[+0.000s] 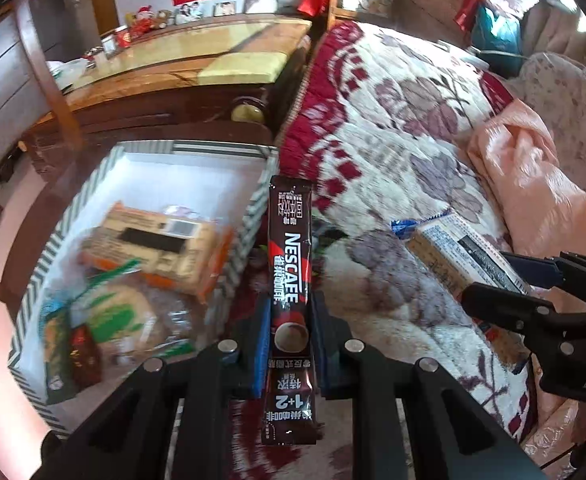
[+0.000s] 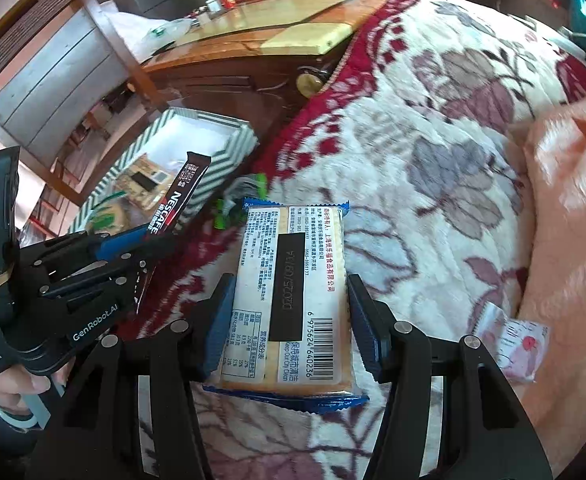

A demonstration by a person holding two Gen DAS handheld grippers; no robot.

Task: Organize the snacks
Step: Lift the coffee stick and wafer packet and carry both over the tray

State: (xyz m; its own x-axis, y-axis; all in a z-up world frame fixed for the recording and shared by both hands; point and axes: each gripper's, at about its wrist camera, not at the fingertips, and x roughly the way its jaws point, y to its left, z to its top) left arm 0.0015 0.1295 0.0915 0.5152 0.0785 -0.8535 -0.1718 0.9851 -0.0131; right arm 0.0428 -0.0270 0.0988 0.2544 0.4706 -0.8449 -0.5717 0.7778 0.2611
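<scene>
Coffee stick (image 1: 290, 280) between left tongs (image 1: 289, 354)

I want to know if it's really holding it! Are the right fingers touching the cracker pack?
Touching. The right wrist view shows the blue pads of the right gripper pressed against both long sides of the cracker pack, lifting it above the blanket.

A coffee stick (image 1: 291, 280) is held upright between the left gripper (image 1: 289, 344) pads, above the blanket (image 1: 413, 128) edge and just right of the box (image 1: 153, 160), in which several snack packs (image 1: 153, 252) are laid. To the right, a cracker pack (image 2: 289, 296) is clamped in the right gripper (image 2: 289, 328) over the blanket. A wooden table (image 1: 181, 60) is set behind the box.
</scene>
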